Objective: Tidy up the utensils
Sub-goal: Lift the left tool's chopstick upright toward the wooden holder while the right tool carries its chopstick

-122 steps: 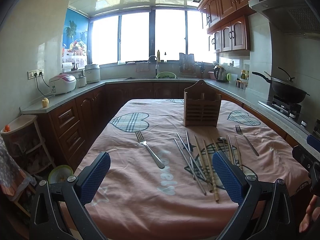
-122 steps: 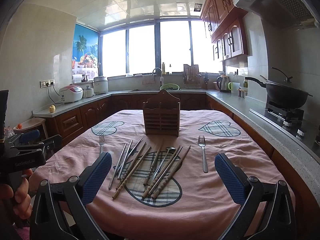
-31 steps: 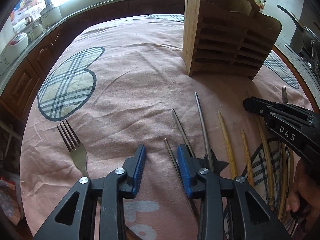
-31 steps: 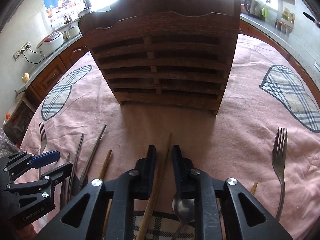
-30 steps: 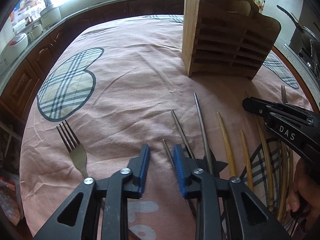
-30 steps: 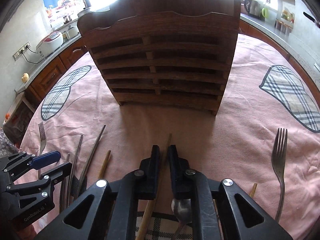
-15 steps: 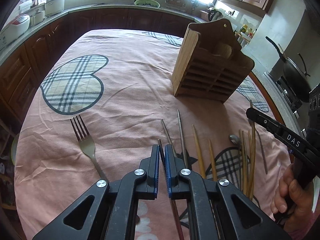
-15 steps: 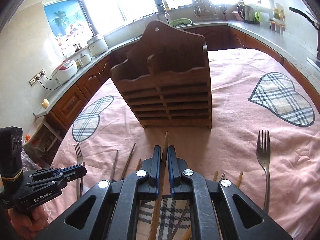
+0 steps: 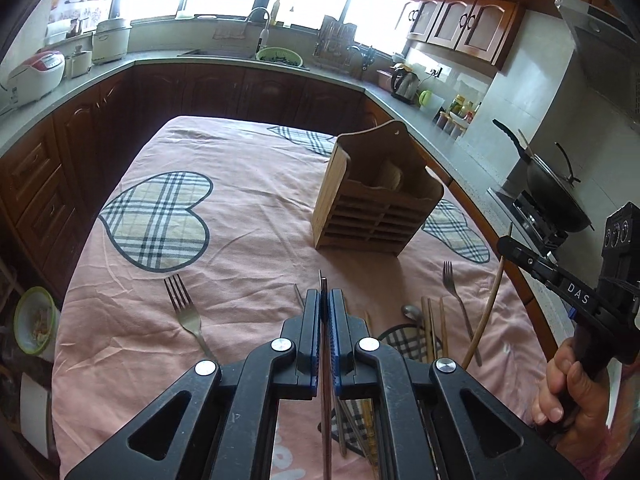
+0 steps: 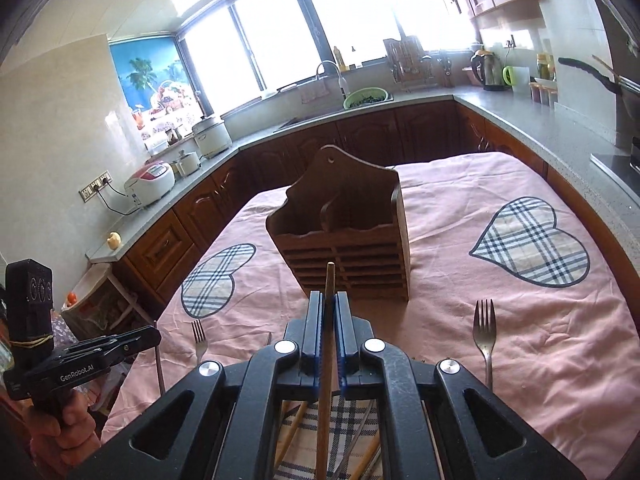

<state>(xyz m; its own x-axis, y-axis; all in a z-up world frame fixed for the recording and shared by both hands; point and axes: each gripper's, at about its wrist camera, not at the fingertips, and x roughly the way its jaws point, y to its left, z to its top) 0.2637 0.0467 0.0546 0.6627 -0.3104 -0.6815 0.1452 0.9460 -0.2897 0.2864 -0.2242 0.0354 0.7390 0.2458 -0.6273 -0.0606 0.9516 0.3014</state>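
Jaws of the left gripper (image 9: 325,308) clamp a metal chopstick (image 9: 323,284); the right gripper (image 10: 329,312) pinches a wooden chopstick (image 10: 329,276). Both are lifted above the worktop (image 10: 540,344), so carrying them into the wooden holder (image 10: 344,240) likely comes next, tips aimed into a compartment.

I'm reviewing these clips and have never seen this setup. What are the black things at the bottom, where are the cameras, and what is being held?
No robot here: a person holds a pair of hand tongs in each hand, each with a fisheye camera looking along its fingers. The left tongs are shut on a metal chopstick. The right tongs are shut on a wooden chopstick. Each view also catches the other hand's tool at its edge. On the pink tablecloth stand a wooden utensil holder, two forks, a spoon and more chopsticks.
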